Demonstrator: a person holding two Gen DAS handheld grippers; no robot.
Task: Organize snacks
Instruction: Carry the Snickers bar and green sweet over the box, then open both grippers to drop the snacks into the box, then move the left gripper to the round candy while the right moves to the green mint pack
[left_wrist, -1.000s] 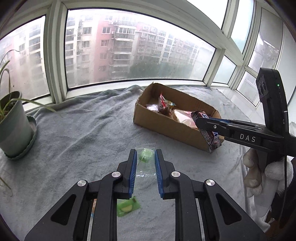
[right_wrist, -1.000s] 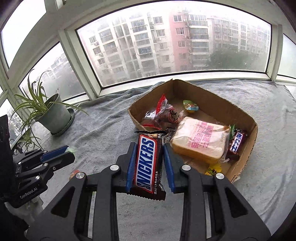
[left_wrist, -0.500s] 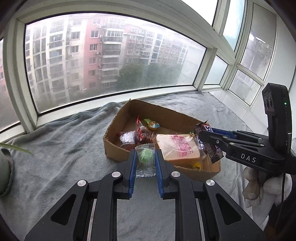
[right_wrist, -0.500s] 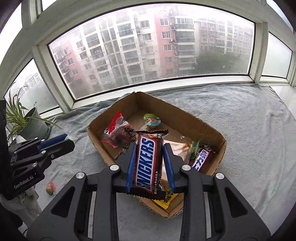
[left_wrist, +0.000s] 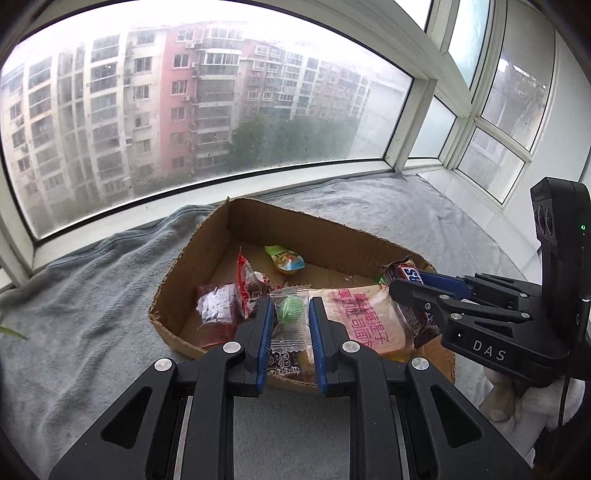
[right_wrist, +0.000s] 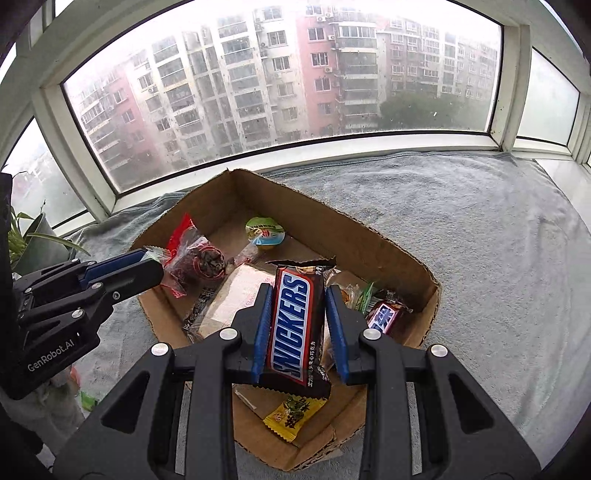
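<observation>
Right wrist view, two hand-held grippers, right (right_wrist: 297, 321) clamping one Snickers bar (right_wrist: 293, 317), left (left_wrist: 291, 328) pinching one clear candy packet (left_wrist: 289, 319)

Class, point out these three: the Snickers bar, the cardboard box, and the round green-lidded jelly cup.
Snickers bar (right_wrist: 293, 321), right wrist view, middle of its blue lettering.
Cardboard box (right_wrist: 369, 236), right wrist view, inner far wall.
Jelly cup (right_wrist: 266, 232), right wrist view, centre of its lid.

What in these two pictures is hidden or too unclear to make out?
- Bread pack: its near end, left wrist view, is covered by the left hand-held gripper.
- Small clear packet: print unreadable, squeezed between the pads.
- Snacks under the Snickers bar, right wrist view: covered by it and the right hand-held gripper.
- Potted plant: cut off by the left edge.
- Cardboard box: near corner hidden behind the gripper.
</observation>
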